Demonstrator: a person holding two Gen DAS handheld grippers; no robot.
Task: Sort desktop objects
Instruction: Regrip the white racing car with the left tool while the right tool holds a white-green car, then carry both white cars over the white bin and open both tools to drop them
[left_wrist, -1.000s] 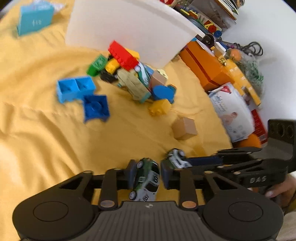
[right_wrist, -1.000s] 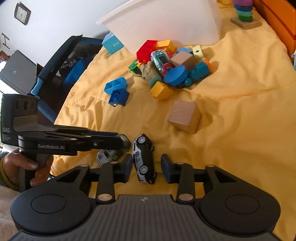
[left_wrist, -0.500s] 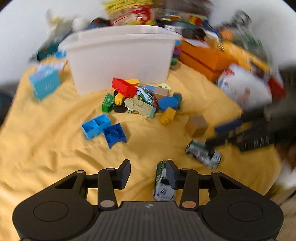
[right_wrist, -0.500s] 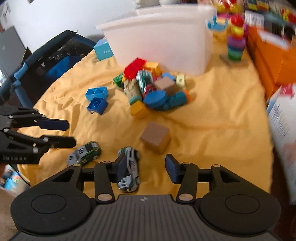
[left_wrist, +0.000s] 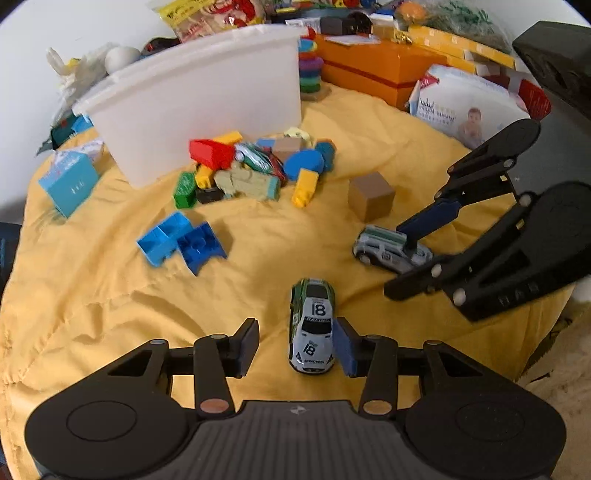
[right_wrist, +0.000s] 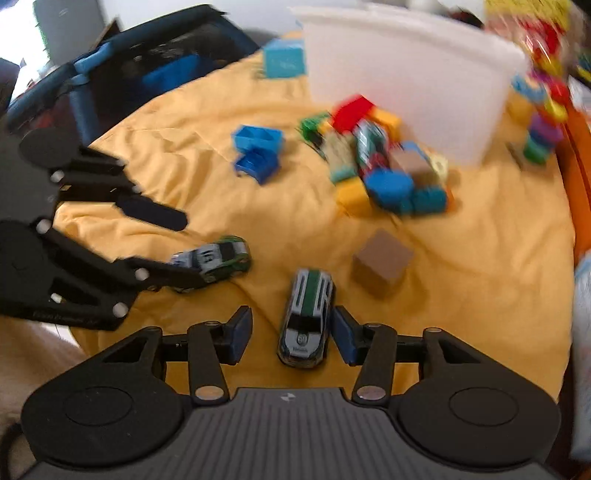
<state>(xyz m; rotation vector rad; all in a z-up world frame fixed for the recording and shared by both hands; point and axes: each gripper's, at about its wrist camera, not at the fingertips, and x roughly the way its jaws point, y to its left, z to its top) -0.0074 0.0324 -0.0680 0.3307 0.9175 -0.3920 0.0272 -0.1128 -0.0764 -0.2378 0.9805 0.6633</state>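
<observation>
While both grippers sit wide apart on the yellow cloth (left_wrist: 92, 295), each has a toy car between its fingers.

Low on the cloth, the left gripper (left_wrist: 293, 347) has its fingers spread, and the green car (left_wrist: 312, 325) with the number 18 lies between them, touching the right finger and well clear of the left one. Over on the other side, the right gripper (right_wrist: 291, 336) is spread the same way, and the grey car (right_wrist: 306, 321) with a green stripe sits close by its right finger. Neither car is squeezed. Near the grey car is a brown cube (right_wrist: 382, 264). Farther back, a pile of blocks (left_wrist: 255, 170) lies right in front of the white bin (left_wrist: 199, 110). Two blue blocks (left_wrist: 181, 242) lie together, apart from the pile.
</observation>
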